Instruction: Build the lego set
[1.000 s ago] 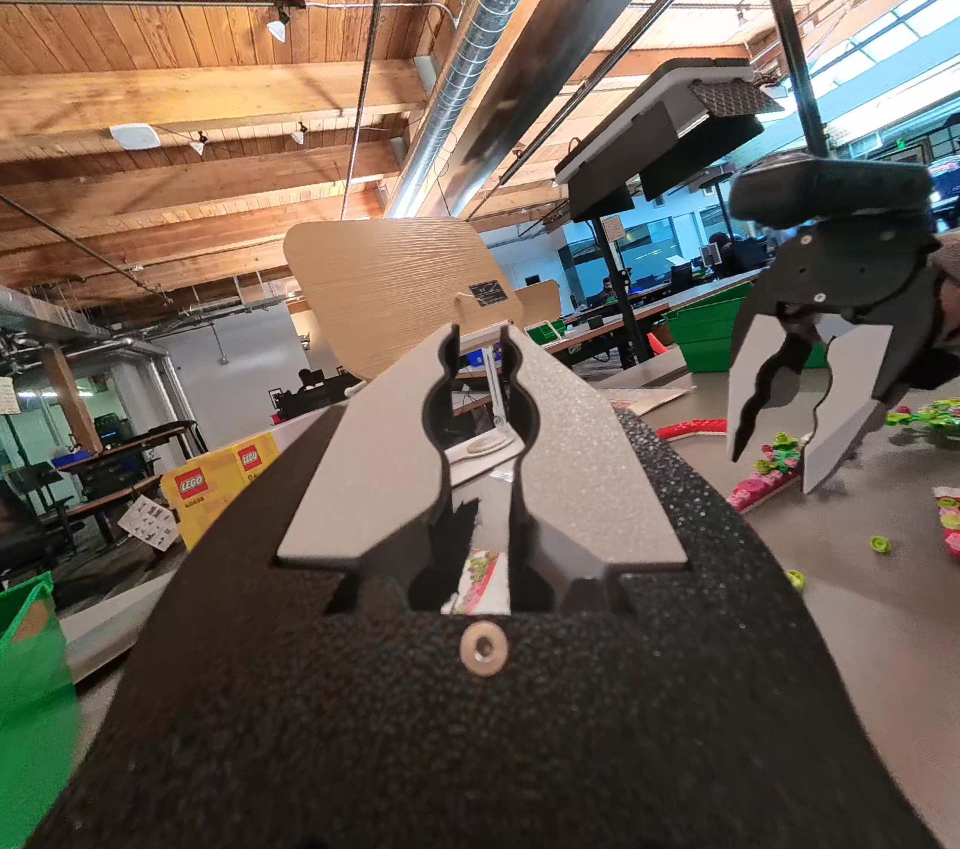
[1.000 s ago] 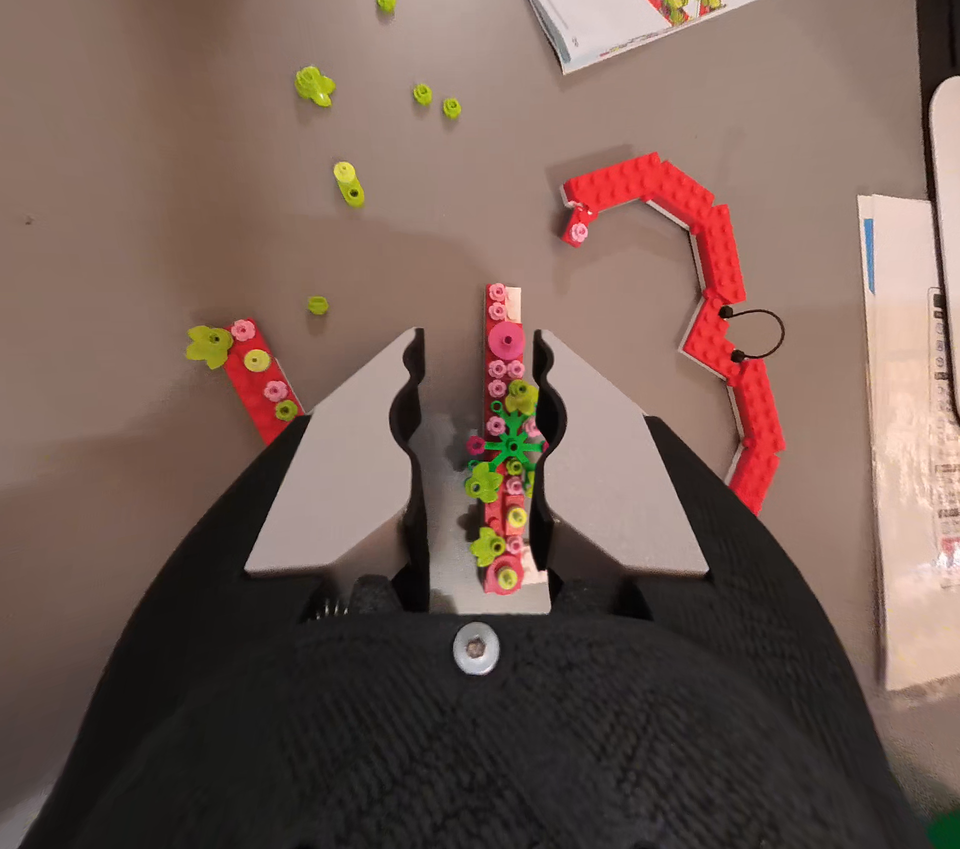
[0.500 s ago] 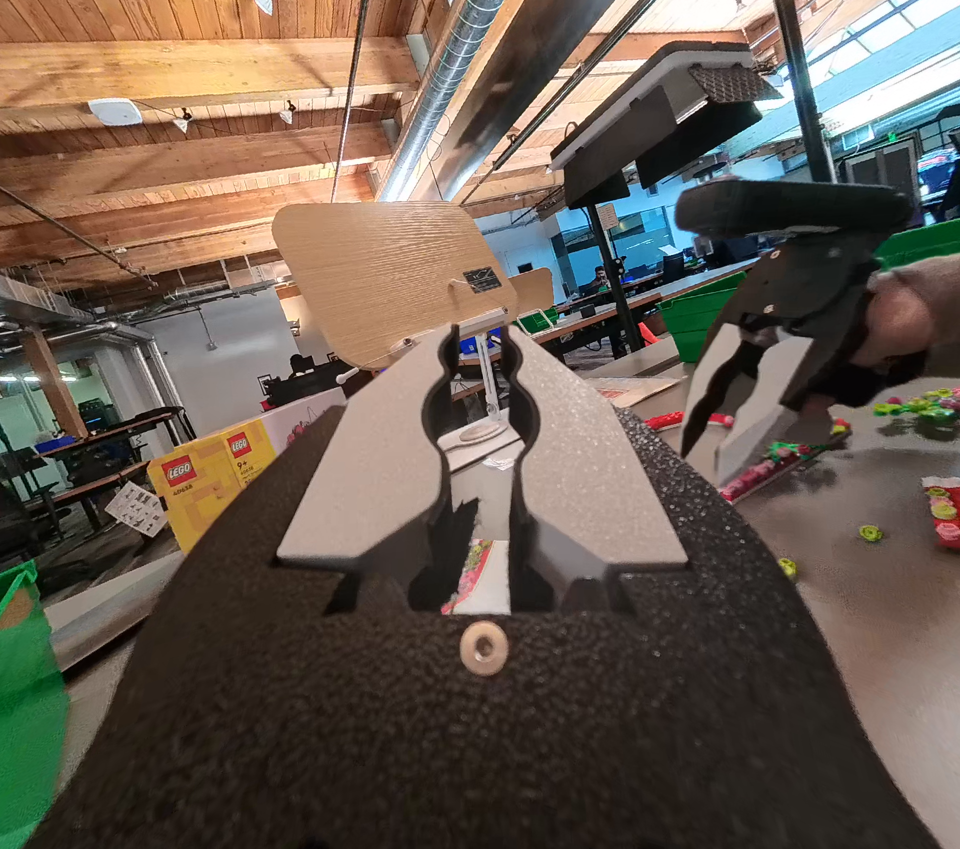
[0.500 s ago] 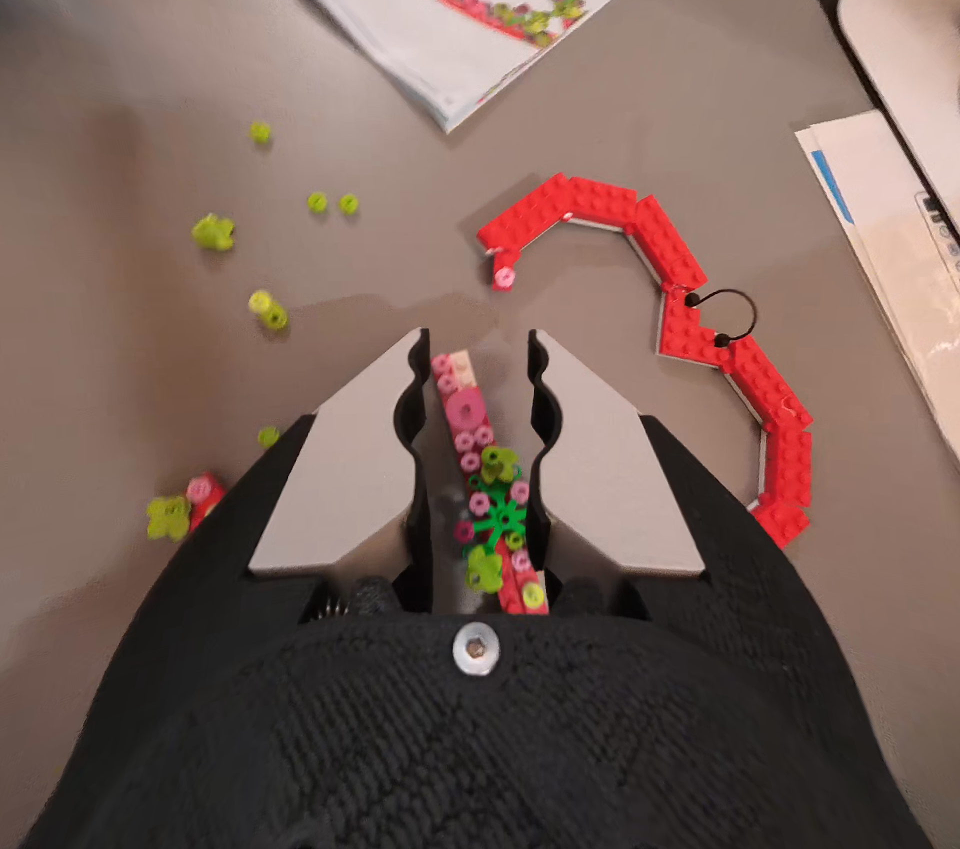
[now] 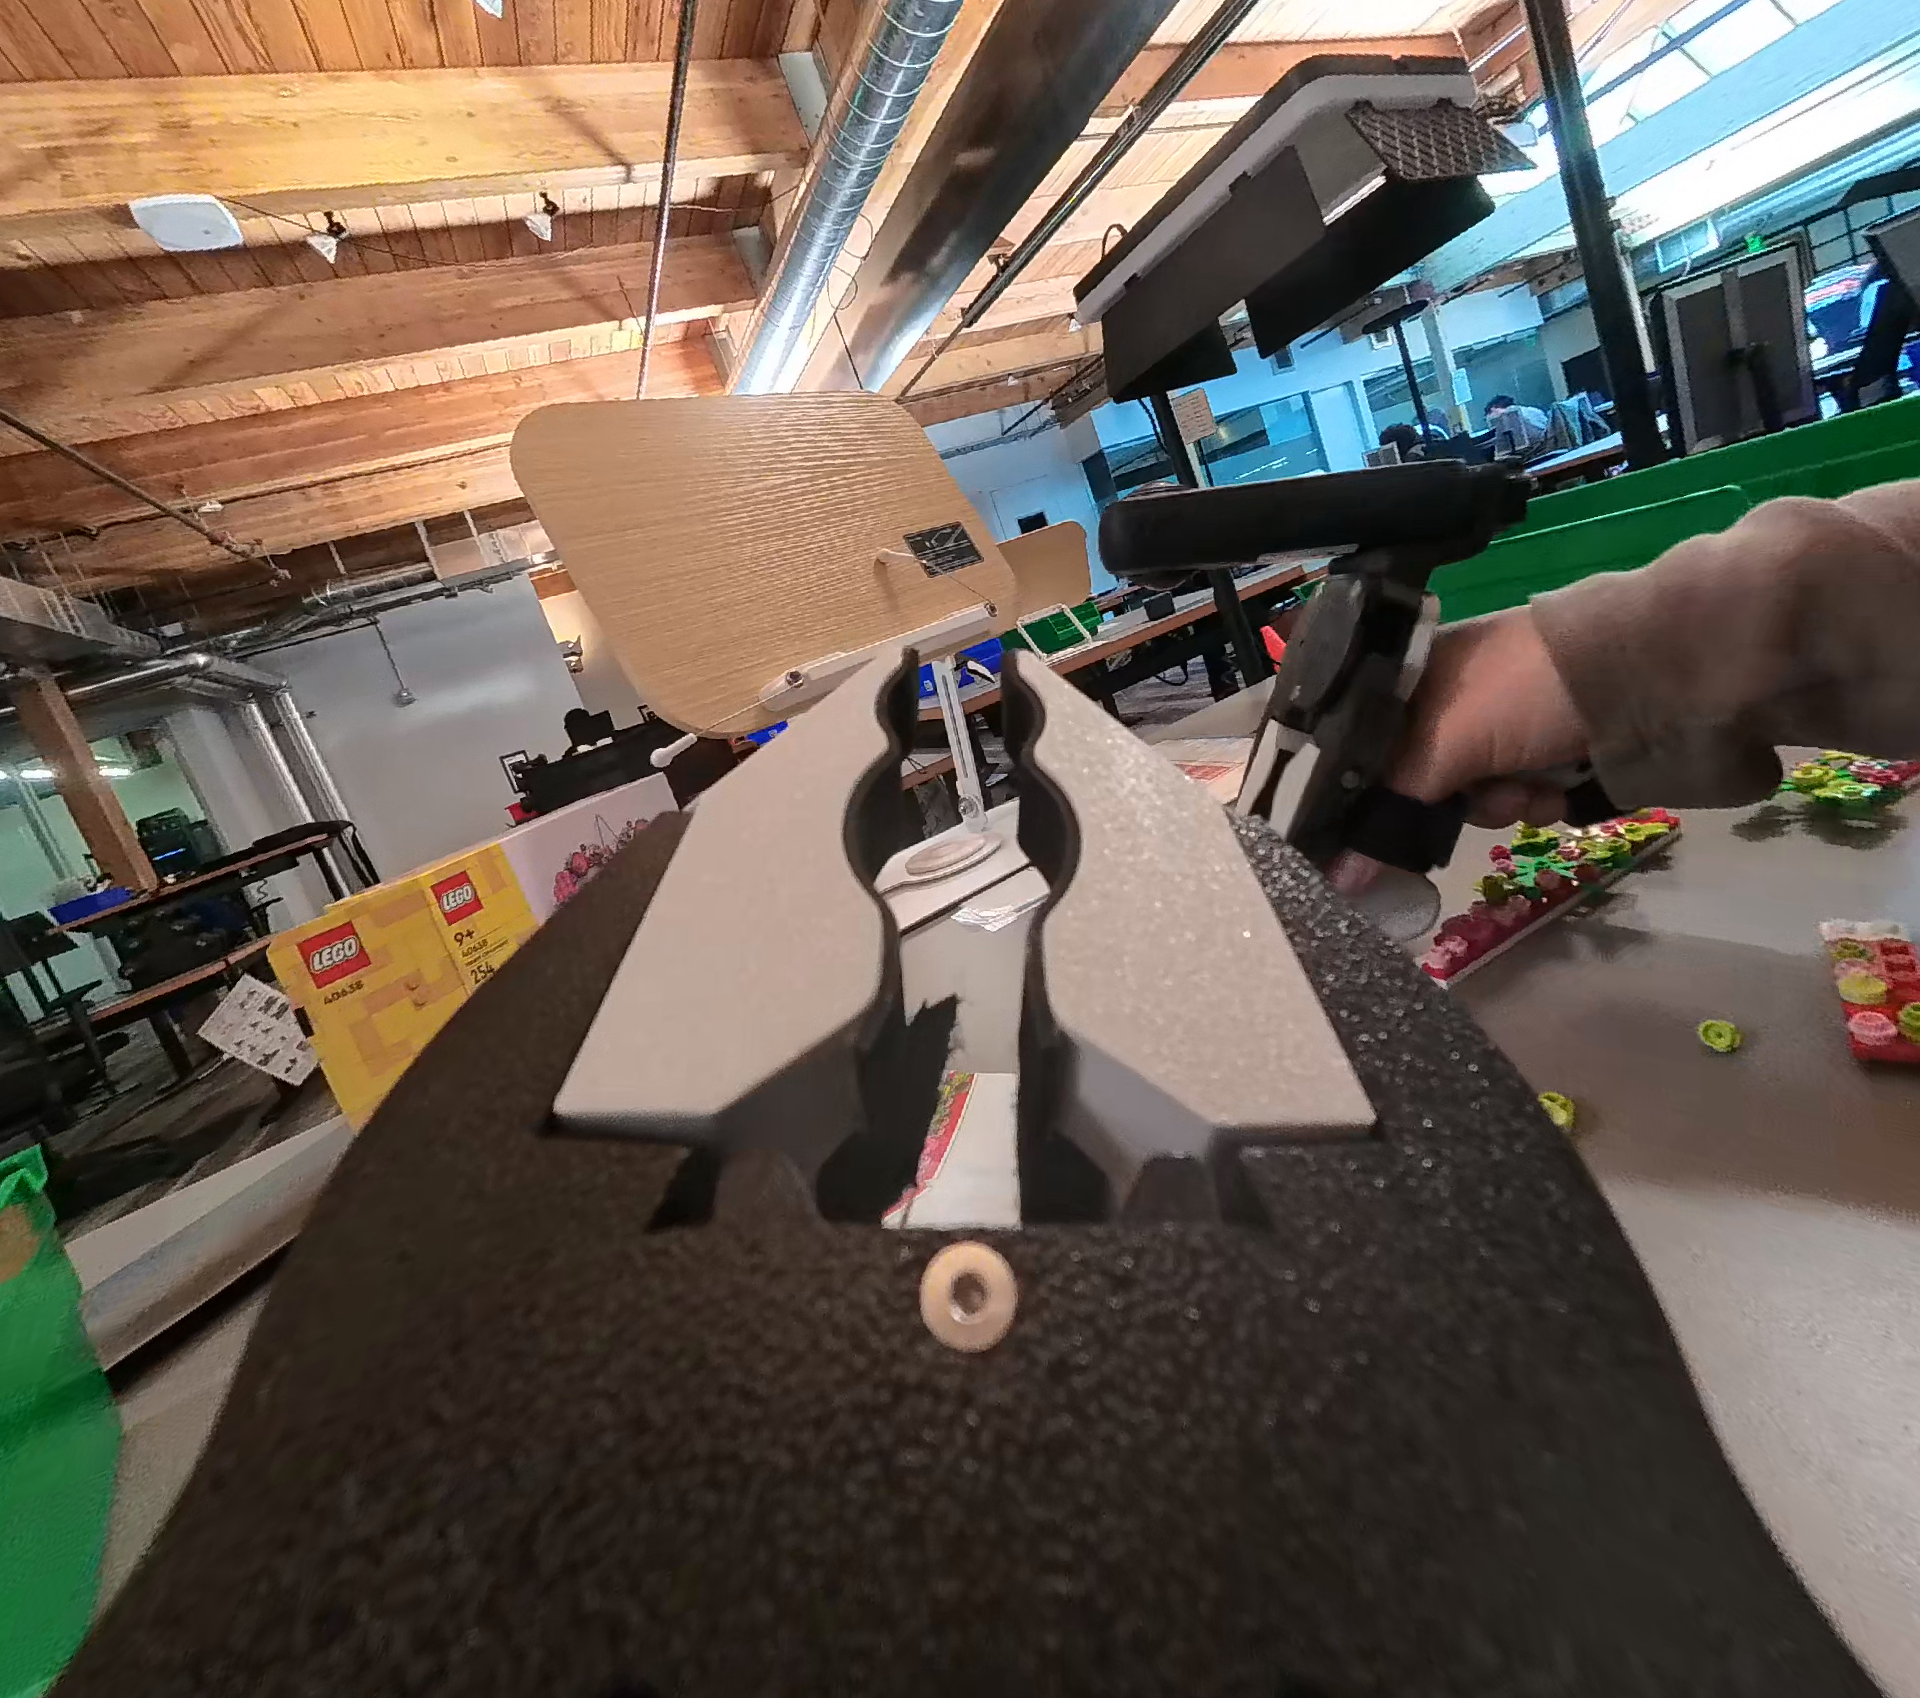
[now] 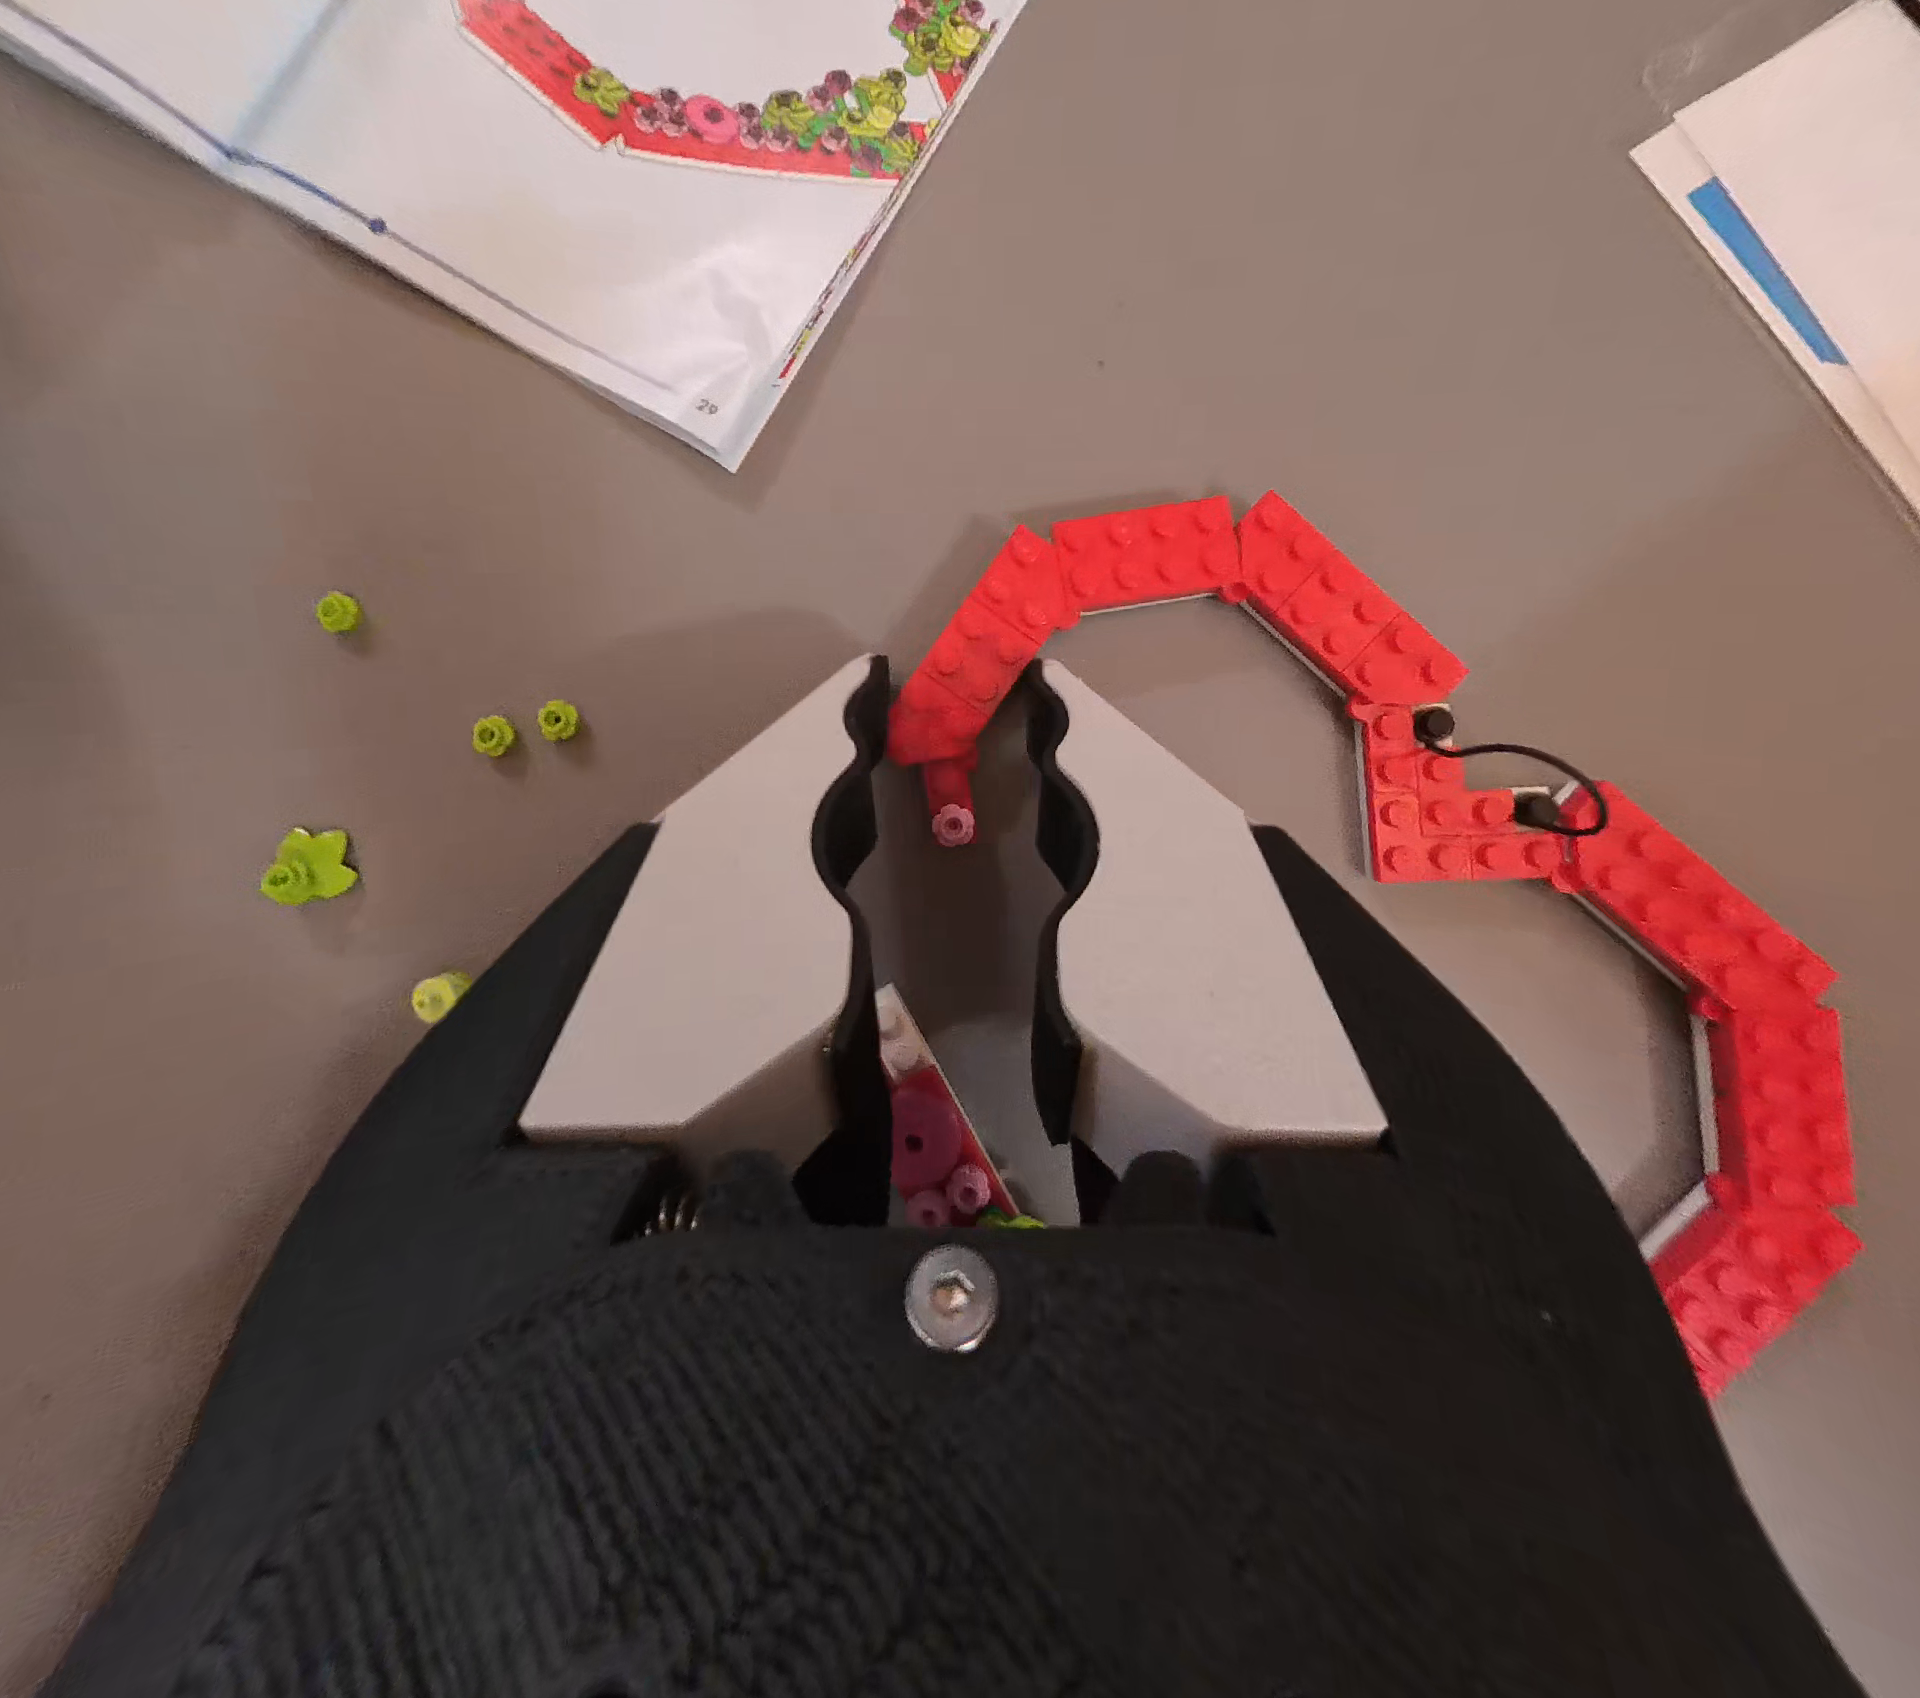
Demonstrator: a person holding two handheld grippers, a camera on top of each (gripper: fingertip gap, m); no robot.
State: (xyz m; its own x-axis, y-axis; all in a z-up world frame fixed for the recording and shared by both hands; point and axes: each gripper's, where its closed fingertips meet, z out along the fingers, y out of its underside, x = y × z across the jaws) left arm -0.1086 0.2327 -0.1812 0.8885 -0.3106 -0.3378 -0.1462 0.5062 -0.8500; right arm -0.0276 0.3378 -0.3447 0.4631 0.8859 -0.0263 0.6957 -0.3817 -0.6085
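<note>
right gripper [image 6: 956, 682]: jaws part open, empty, straddling the near end of the red chain [image 6: 1351, 620] on the desk [image 6: 1299, 246], likely to grasp it. flowered strip [image 6: 925, 1139] lies beneath. left gripper [image 5: 961, 682]: narrowly parted, empty, raised aside.

Each black, rough-textured gripper [image 6: 961, 692] bears grey wavy-edged fingers [image 6: 727, 910] and a silver screw [image 6: 948, 1303].

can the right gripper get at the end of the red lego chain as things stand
Probably yes: the right gripper is open, its jaws already straddle the near end of the red lego chain, and nothing lies between them but a small pink flower stud.
</note>
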